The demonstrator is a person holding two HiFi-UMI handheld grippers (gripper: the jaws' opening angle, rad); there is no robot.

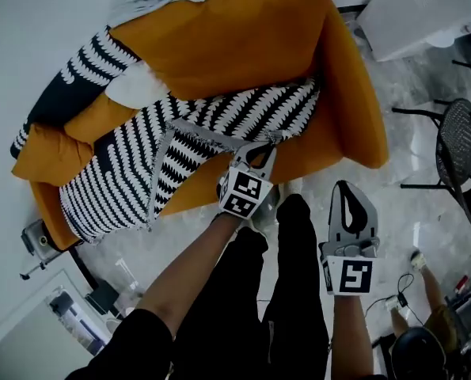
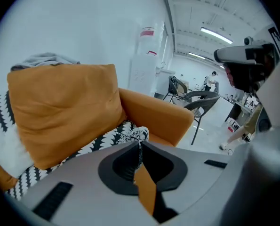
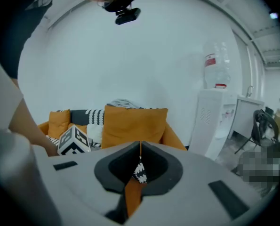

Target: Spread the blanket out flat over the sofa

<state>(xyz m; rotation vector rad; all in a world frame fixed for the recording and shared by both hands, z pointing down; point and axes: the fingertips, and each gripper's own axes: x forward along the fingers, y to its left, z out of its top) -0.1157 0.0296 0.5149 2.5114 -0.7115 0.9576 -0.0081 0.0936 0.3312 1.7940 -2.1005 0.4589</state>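
A black-and-white patterned blanket lies crumpled on the seat of the orange sofa, and a dark patterned part of it runs over the cushions at the far left. My left gripper sits at the seat's front edge, shut on the blanket's border. In the left gripper view a strip of the fabric shows between the closed tips of that gripper. My right gripper hangs over the floor to the right of my legs, shut and holding nothing. The right gripper faces the sofa from a distance.
A big orange back cushion leans on the sofa, with a smaller one at the left end. A black mesh chair stands to the right, a water dispenser by the wall, and a person crouches at lower right.
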